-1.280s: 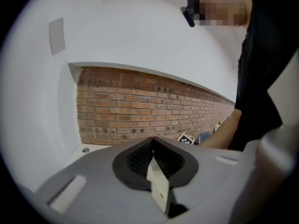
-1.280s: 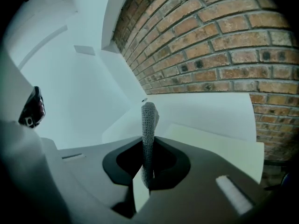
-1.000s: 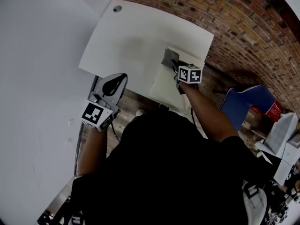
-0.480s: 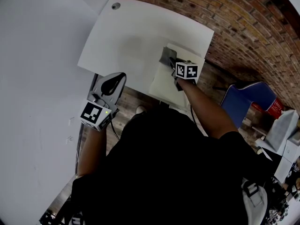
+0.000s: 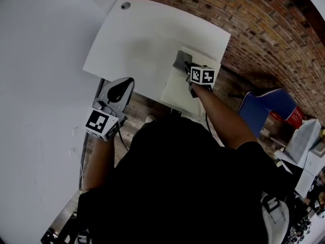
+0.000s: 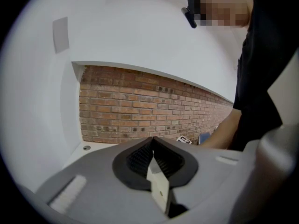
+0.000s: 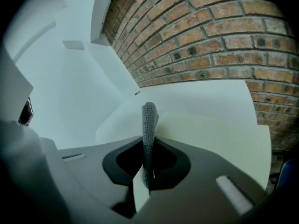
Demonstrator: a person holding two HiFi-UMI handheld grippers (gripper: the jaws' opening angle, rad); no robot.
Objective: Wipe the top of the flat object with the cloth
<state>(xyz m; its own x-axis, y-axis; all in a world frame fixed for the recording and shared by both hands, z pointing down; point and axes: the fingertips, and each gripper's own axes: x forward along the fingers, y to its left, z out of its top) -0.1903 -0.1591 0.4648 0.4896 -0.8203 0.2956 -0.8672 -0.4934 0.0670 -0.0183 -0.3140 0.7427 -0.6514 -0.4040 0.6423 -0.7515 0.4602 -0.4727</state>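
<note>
A flat cream board (image 5: 179, 89) lies at the right end of the white table (image 5: 137, 39), near its front edge. A grey knitted cloth (image 5: 181, 61) rests on the board's far part, and my right gripper (image 5: 186, 68) is shut on it. In the right gripper view the cloth (image 7: 149, 125) stands up from between the closed jaws, with the board (image 7: 219, 139) spreading out beyond it. My left gripper (image 5: 123, 85) hangs off the table's front edge to the left, shut and empty. In the left gripper view its jaws meet with nothing between them.
A red brick wall (image 5: 244, 19) runs behind and to the right of the table. A small round grommet (image 5: 125, 5) sits in the table's far left corner. A blue chair (image 5: 266, 111) stands at the right, and wooden floor (image 5: 137, 117) shows below the table edge.
My right gripper and the cloth have shifted a little to the left on the board. The left gripper has hardly moved.
</note>
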